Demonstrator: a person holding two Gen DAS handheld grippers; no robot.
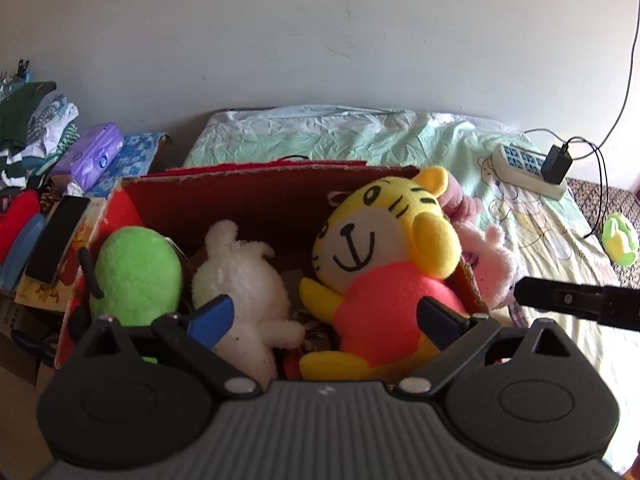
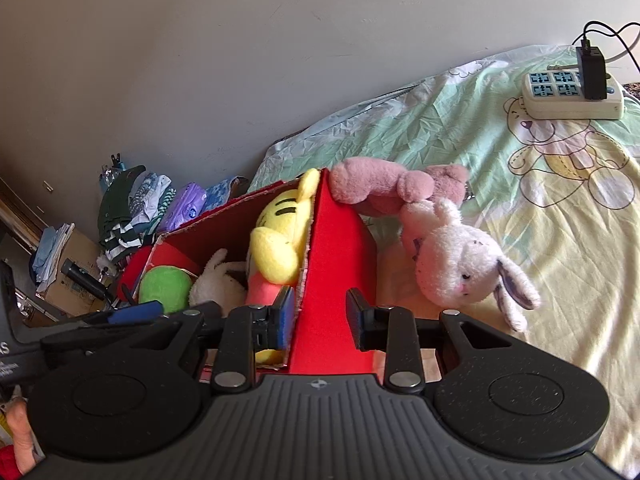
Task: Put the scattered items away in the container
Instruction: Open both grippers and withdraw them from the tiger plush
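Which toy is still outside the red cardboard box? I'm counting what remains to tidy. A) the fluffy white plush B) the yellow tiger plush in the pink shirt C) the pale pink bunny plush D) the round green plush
C: the pale pink bunny plush lies on the bedsheet beside the red cardboard box, outside its wall.

Power strip (image 2: 572, 98) with charger (image 2: 591, 74) on bedsheet (image 2: 460, 128).

A plain white wall (image 1: 320, 32) backs a bed (image 1: 360, 136) spread with a crumpled pale-green cartoon-bear sheet, daylight falling across it, while folded clothes (image 1: 36, 128) pile up at the left.
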